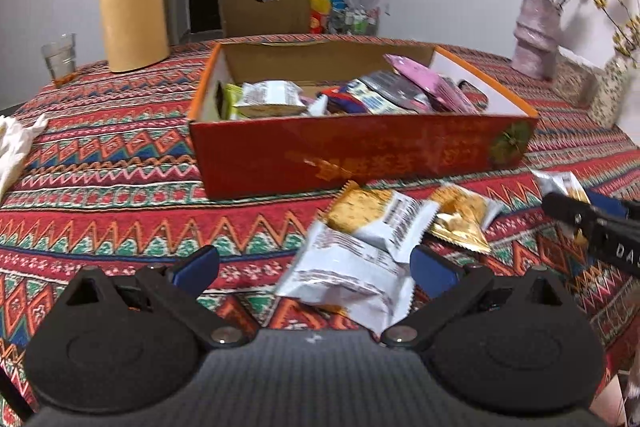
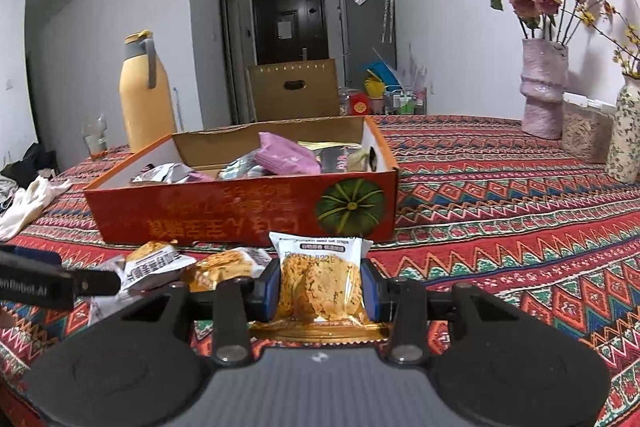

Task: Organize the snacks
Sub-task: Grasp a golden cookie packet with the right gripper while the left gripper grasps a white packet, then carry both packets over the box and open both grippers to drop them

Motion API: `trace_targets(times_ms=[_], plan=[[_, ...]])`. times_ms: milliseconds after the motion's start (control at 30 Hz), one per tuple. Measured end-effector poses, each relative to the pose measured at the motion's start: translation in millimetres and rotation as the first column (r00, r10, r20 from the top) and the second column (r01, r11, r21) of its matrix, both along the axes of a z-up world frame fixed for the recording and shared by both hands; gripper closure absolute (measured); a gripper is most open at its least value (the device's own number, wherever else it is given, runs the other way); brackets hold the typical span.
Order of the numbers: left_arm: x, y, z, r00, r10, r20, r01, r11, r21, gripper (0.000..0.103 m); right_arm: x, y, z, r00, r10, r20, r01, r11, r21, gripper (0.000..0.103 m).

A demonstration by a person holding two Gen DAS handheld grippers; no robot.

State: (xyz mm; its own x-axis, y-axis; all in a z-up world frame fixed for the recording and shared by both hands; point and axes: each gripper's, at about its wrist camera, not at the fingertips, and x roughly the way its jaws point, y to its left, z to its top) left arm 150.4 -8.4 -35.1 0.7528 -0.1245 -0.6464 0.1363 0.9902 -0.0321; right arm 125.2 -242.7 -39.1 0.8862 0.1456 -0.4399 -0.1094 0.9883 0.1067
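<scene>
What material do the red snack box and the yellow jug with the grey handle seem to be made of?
Red snack box: probably cardboard, since the inner walls are raw brown and the outside bears slightly glossy print. Yellow jug with grey handle: smooth matte shell, plastic or coated metal; I cannot tell which.

Dim, even indoor light; fisheye bending at edges, left view slightly motion-blurred.

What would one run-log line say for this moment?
right gripper: shut on crisp packet | left gripper: open over white packet | box: part filled | two packets loose by box
</scene>
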Motion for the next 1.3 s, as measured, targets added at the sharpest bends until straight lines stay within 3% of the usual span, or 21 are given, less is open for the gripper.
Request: trace_targets(times_ms=[267, 467, 533, 600, 900, 1300], plan=[[2, -19, -13, 0.996, -0.079, -0.039, 0.082, 0.994, 0.075, 0.0, 2, -1, -3, 1.0, -0.002, -0.007, 0.002, 1.0, 0.012, 0.063], [7, -23, -15, 0.996, -0.081, -0.042, 0.084, 0.994, 0.075, 0.0, 2, -1, -4, 1.0, 0.002, -0.009, -0.002, 1.0, 0.018, 0.063], [7, -23, -16, 0.996, -0.083, -0.041, 0.086, 0.993, 0.077, 0.005, 2, -2, -4, 1.0, 0.004, -0.01, -0.003, 1.0, 0.019, 0.063], [8, -24, -18, 0.995, -0.09, -0.049, 0.094, 0.993, 0.076, 0.019, 2, -2, -5, 1.0, 0.005, -0.011, -0.005, 1.0, 0.021, 0.063], [5, -22, -15, 0.994, -0.1, -0.04, 0.101, 0.994, 0.043, 0.038, -2, -1, -3, 1.0, 0.013, -0.005, -0.013, 1.0, 0.025, 0.063], [-6, -19, -3, 0.996, -0.086, 0.005, 0.086, 0.996, 0.031, 0.041, -10, -1, 2, 1.0, 0.017, 0.015, -0.017, 0.999, 0.027, 0.063]])
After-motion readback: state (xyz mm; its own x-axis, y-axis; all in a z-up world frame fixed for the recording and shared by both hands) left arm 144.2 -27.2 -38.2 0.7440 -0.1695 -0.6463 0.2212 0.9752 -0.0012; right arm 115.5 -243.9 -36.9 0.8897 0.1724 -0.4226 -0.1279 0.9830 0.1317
